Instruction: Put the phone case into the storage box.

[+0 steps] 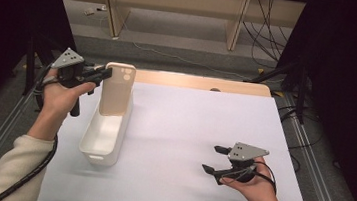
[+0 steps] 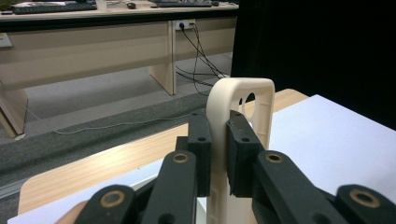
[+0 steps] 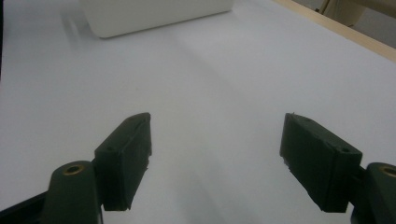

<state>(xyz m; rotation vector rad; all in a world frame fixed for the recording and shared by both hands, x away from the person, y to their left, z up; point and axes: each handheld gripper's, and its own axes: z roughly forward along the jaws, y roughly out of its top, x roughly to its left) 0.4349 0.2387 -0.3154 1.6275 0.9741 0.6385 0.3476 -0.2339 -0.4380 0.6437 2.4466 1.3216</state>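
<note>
White paper (image 1: pixel 188 131) covers the table, with desks and loose cables on the floor beyond. At far left, the left gripper (image 1: pixel 102 75) clamps a beige phone case (image 1: pixel 117 90) upright over a white bin (image 1: pixel 105 135); no writing is readable. Near right, the right gripper (image 1: pixel 214 158) rests with jaws apart.

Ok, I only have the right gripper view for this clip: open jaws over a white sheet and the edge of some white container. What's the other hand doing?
Observer: The left hand-held gripper is shut on a beige phone case, held upright above a white bin.
Operator: Is the case inside the bin yet?
Observer: Its lower end is down at the bin's far end; whether it touches the bottom I cannot tell.
Operator: How is it gripped?
Observer: In the left gripper view the pads pinch the case's side edge, camera cutout end up.
Operator: And my gripper?
Observer: The right hand-held gripper is open, well to the right of the bin.
</note>
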